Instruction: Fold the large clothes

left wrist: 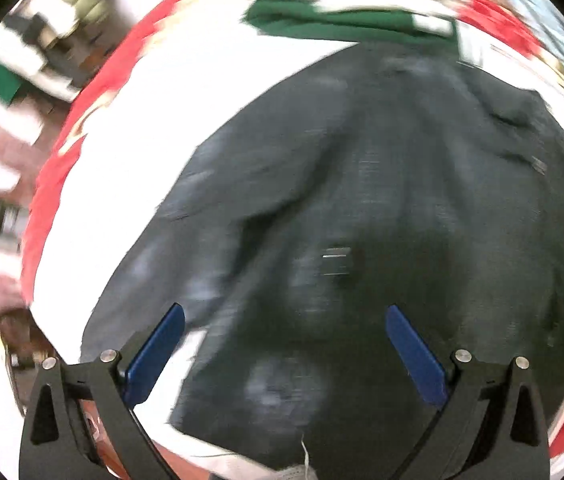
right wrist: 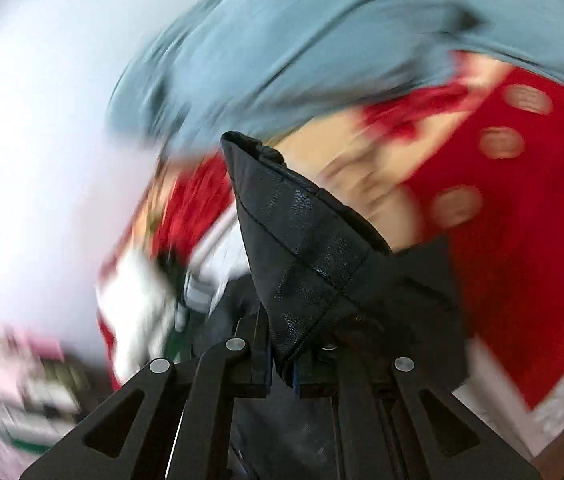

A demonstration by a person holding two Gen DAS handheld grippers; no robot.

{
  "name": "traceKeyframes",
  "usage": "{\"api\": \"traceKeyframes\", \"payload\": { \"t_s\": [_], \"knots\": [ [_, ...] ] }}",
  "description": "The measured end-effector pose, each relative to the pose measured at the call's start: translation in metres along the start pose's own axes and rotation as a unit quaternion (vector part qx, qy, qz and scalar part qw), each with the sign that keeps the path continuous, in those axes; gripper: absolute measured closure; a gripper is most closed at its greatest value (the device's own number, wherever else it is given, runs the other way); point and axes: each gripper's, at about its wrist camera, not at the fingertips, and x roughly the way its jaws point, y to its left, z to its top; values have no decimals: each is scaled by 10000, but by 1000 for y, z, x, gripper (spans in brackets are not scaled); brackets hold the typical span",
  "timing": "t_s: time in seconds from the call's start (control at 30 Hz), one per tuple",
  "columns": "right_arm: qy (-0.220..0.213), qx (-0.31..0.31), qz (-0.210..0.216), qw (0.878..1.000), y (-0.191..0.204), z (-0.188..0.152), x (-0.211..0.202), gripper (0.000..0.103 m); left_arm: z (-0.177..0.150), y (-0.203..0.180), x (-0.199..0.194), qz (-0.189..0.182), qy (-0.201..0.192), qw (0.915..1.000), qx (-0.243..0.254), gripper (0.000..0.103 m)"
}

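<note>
Dark garment spread on the table, one edge gripped for folding.

The dark garment [left wrist: 362, 200] lies across the white table [left wrist: 130, 152], beside a green item [left wrist: 322, 20]. The right gripper [right wrist: 282, 360] pinches its stitched black edge [right wrist: 306, 248], probably to carry it over; the left gripper [left wrist: 284, 354] hovers above, spread and empty.

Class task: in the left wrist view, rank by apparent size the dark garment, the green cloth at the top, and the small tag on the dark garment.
1. dark garment, fills most of the view.
2. green cloth, a narrow band; it lies farther from the camera, so its true size is unsure.
3. small tag, clearly the smallest.
</note>
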Motion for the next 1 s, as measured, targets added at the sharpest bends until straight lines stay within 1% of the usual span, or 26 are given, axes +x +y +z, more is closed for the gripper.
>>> {"api": "traceKeyframes", "payload": {
  "t_s": [0.03, 0.07, 0.1, 0.13, 0.17, 0.23, 0.27, 0.3, 0.33, 0.37, 0.4, 0.47, 0.5, 0.53, 0.57, 0.6, 0.67, 0.7, 0.73, 0.77, 0.8, 0.83, 0.87, 0.9, 0.93, 1.0],
  "knots": [
    [226, -371, 8, 9991, 33, -20, 24, 96, -2, 17, 2, 48, 47, 9999, -144, 0],
    [403, -792, -82, 9960, 66, -43, 48, 96, -4, 39, 6, 107, 90, 9994, -308, 0],
    [564, -1285, -206, 9899, 97, -69, 74, 96, -6, 63, 12, 201, 138, 9986, -478, 0],
    [662, -1629, -321, 9839, 119, -89, 94, 96, -10, 79, 16, 270, 178, 9977, -601, 0],
    [761, -1956, -454, 9767, 137, -113, 116, 96, -17, 103, 22, 356, 246, 9962, -759, 0],
    [1122, -2741, -774, 9520, 175, -173, 169, 96, -20, 139, 37, 507, 363, 9930, -1007, 0],
    [1319, -3088, -905, 9376, 184, -199, 193, 96, -29, 162, 45, 571, 442, 9904, -1181, 0],
    [1804, -3470, -967, 9153, 196, -234, 226, 95, -36, 177, 52, 612, 549, 9877, -1332, 0],
    [2150, -3622, -1017, 9013, 193, -252, 244, 86, -43, 193, 58, 593, 651, 9848, -1499, 0],
    [2436, -3719, -1084, 8892, 192, -265, 258, 74, -54, 216, 67, 453, 793, 9797, -1783, 0],
    [2622, -3745, -1070, 8829, 193, -277, 265, 69, -61, 230, 72, 335, 890, 9759, -1964, 0],
    [2757, -3506, -632, 8928, 187, -281, 254, 52, -80, 260, 89, -39, 1125, 9627, -2460, 0],
    [2830, -3339, -382, 8983, 185, -281, 245, 47, -92, 275, 102, -329, 1250, 9526, -2754, 0],
    [2923, -3163, -185, 9023, 182, -280, 235, 40, -98, 283, 111, -526, 1345, 9453, -2924, 0],
    [3004, -3000, -50, 9054, 177, -279, 225, 38, -103, 293, 124, -767, 1482, 9355, -3113, 0],
    [3050, -2902, -3, 9071, 172, -278, 217, 38, -111, 300, 141, -1056, 1629, 9225, -3335, 0],
    [3107, -2782, -165, 9087, 156, -276, 204, 38, -119, 306, 163, -1385, 1712, 9102, -3508, 1],
    [3145, -2718, -258, 9091, 145, -276, 199, 38, -121, 306, 171, -1479, 1724, 9073, -3538, 1],
    [3184, -2658, -343, 9093, 137, -276, 199, 38, -123, 307, 176, -1502, 1681, 9078, -3536, 1],
    [3227, -2589, -508, 9090, 128, -276, 200, 38, -123, 307, 177, -1489, 1619, 9093, -3533, 3],
    [3268, -2495, -626, 9094, 124, -271, 205, 38, -124, 306, 174, -1459, 1481, 9135, -3498, 15],
    [3311, -2337, -684, 9116, 113, -268, 206, 38, -123, 303, 168, -1415, 1326, 9210, -3378, 32],
    [3324, -2235, -738, 9133, 107, -268, 207, 38, -119, 302, 163, -1327, 1221, 9292, -3226, 41],
    [3311, -2166, -801, 9149, 102, -271, 206, 38, -115, 302, 157, -1272, 1121, 9364, -3073, 64],
    [3289, -2107, -808, 9170, 98, -269, 203, 38, -111, 303, 150, -1173, 1015, 9435, -2929, 74],
    [3213, -2067, -813, 9206, 103, -269, 202, 38, -100, 313, 142, -1118, 803, 9511, -2766, 83]
  ]
}}
